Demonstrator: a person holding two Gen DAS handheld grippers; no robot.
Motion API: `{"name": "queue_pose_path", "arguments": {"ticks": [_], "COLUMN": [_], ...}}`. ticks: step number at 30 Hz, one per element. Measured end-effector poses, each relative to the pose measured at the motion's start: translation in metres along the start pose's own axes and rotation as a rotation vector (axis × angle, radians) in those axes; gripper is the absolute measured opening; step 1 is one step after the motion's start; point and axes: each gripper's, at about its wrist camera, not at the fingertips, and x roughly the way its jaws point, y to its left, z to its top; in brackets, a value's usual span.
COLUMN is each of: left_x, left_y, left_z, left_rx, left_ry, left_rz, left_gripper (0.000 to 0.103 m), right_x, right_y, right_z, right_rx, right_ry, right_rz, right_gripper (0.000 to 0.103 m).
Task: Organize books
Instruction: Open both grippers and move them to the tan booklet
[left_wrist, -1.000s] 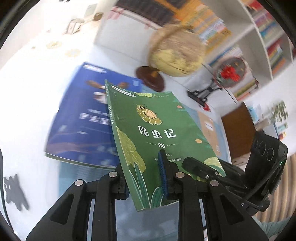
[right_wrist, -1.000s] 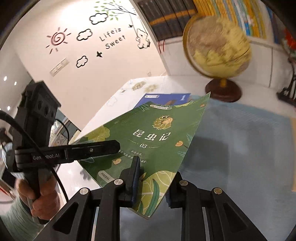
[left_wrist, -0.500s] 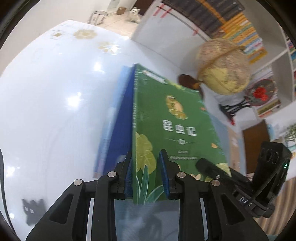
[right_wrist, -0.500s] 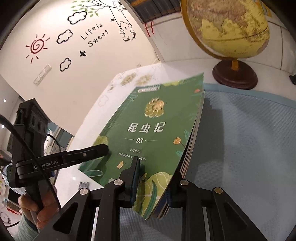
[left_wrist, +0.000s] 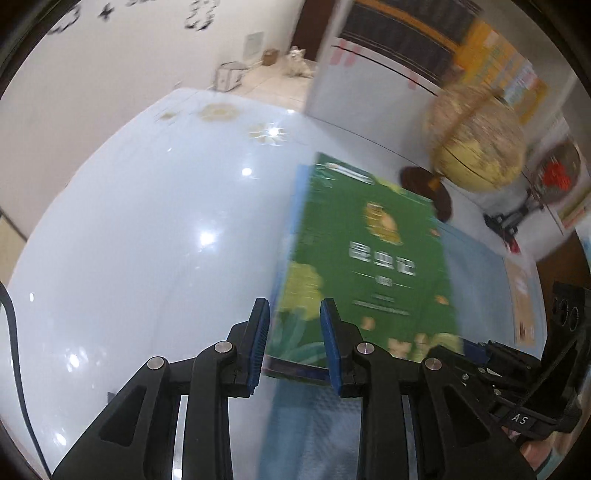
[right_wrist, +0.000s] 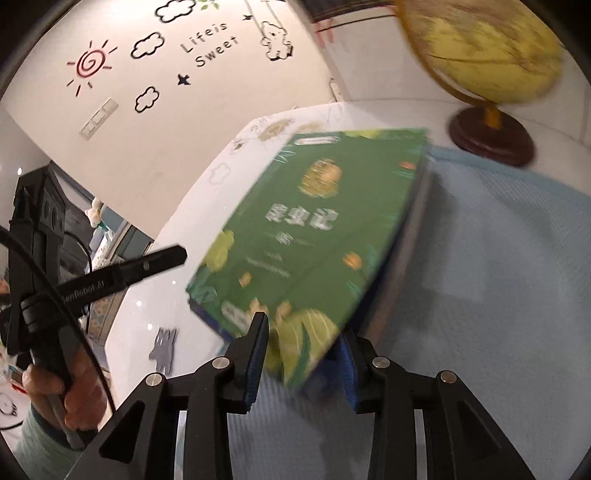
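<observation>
A green book with a beetle picture and white title lies flat on a blue book, whose edge shows along its left side. It also shows in the right wrist view, on the stack. My left gripper is open at the book's near edge, its pads apart from the cover. My right gripper is open, its jaws standing on either side of the stack's near corner. The blue book's edge shows under the green one. Both views are blurred by motion.
The books lie where a glossy white table meets a light blue mat. A yellow globe on a dark wooden base stands behind the books, also in the right wrist view. Bookshelves stand at the back right.
The green book came down flat onto the blue book. Both grippers opened and let go of it, and the left gripper pulled back toward the near edge.
</observation>
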Motion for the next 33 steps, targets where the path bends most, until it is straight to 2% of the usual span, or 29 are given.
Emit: {"name": "queue_pose_path", "arguments": {"ticks": [2,4,5,7,12,15,17,20,23,26,30,33], "left_x": [0.000,-0.001,0.000,0.003,0.021,0.038,0.057,0.082,0.103,0.124,0.154,0.173], "left_y": [-0.021,-0.050,-0.063,-0.104,-0.211,-0.275,-0.317,-0.369,-0.410,-0.441,-0.460,-0.459], "left_z": [0.000,-0.004,-0.005,-0.010,-0.033,-0.045,-0.049,-0.049,-0.044,-0.037,-0.034,-0.037], "left_rx": [0.038,0.076,0.094,0.138,0.257,0.308,0.319,0.336,0.352,0.369,0.340,0.285], "left_ry": [0.004,0.012,0.016,0.031,0.087,0.092,0.133,0.159,0.174,0.179,0.206,0.217], "left_rz": [-0.021,-0.063,-0.082,-0.134,-0.261,-0.289,-0.319,-0.337,-0.337,-0.309,-0.273,-0.247], "left_gripper": [0.026,0.026,0.026,0.034,0.034,0.034,0.034,0.034,0.034,0.035,0.035,0.034], "right_x": [-0.020,-0.045,-0.055,-0.081,-0.174,-0.223,-0.265,-0.303,-0.324,-0.326,-0.311,-0.294], "right_y": [-0.019,-0.047,-0.059,-0.089,-0.183,-0.234,-0.271,-0.310,-0.344,-0.370,-0.397,-0.409], "right_z": [-0.016,-0.037,-0.046,-0.063,-0.097,-0.107,-0.114,-0.113,-0.103,-0.087,-0.071,-0.065], "right_rx": [0.041,0.097,0.126,0.193,0.362,0.443,0.514,0.554,0.566,0.554,0.518,0.497], "right_ry": [0.002,-0.012,-0.016,-0.026,-0.118,-0.175,-0.260,-0.320,-0.335,-0.322,-0.275,-0.259], "right_rz": [-0.023,-0.045,-0.057,-0.092,-0.225,-0.307,-0.361,-0.402,-0.429,-0.423,-0.427,-0.407], "right_gripper": [0.046,0.050,0.050,0.050,0.050,0.050,0.050,0.050,0.050,0.050,0.050,0.050]}}
